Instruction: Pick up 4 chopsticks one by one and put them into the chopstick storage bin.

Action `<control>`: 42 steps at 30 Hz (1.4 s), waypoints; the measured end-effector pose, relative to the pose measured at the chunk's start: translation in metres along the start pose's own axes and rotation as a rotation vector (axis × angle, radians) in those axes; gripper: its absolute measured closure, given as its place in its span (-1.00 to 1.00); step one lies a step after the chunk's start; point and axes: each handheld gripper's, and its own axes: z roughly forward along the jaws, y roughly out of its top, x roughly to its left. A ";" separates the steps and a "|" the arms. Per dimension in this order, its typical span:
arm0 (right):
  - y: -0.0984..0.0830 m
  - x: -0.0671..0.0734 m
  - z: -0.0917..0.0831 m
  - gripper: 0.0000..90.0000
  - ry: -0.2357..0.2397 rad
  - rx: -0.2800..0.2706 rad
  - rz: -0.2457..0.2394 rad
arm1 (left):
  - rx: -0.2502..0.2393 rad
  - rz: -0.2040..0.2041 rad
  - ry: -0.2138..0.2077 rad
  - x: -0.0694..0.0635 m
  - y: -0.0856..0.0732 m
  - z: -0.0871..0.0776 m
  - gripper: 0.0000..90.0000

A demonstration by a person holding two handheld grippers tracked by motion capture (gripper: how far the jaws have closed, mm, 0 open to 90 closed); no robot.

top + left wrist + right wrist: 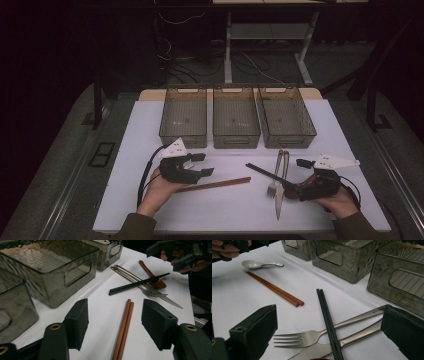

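Note:
My left gripper point(204, 164) point(115, 325) hovers low over the white table, jaws apart, with a pair of brown chopsticks point(215, 184) point(124, 330) lying between them, untouched by the pads. At the right, my right gripper point(295, 176) point(329, 332) stands open above a fork point(274, 182) point(312, 336) and a knife point(280, 200) point(352, 338). A pair of black chopsticks point(262, 172) point(328, 317) lies across both. A brown wooden spoon point(152, 277) rests under the black chopsticks' far end. A white spoon point(258, 264) lies near the left hand.
Three smoky transparent bins point(183, 117) point(235, 117) point(286, 117) stand side by side at the back of the table point(150, 200), each with nothing inside. Bare white surface lies at the front between the hands. Desk legs and cables stand on the dark floor beyond.

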 end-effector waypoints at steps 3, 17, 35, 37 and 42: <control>0.000 0.000 0.000 -0.99 -0.001 -0.004 0.002 | 0.003 0.002 -0.007 0.000 0.001 0.002 -0.07; 0.000 0.001 0.001 -0.99 0.001 -0.001 -0.006 | 0.062 0.033 -0.037 0.002 0.008 0.022 0.36; -0.001 0.002 0.001 -0.99 -0.003 0.001 -0.008 | 0.186 0.057 -0.072 0.004 0.007 0.044 0.70; -0.001 0.002 0.001 -0.99 -0.002 0.004 -0.007 | 0.202 0.057 -0.073 0.003 0.005 0.047 0.70; -0.001 0.002 0.001 -0.99 -0.002 0.005 -0.010 | 0.235 0.069 -0.081 0.002 0.002 0.051 0.69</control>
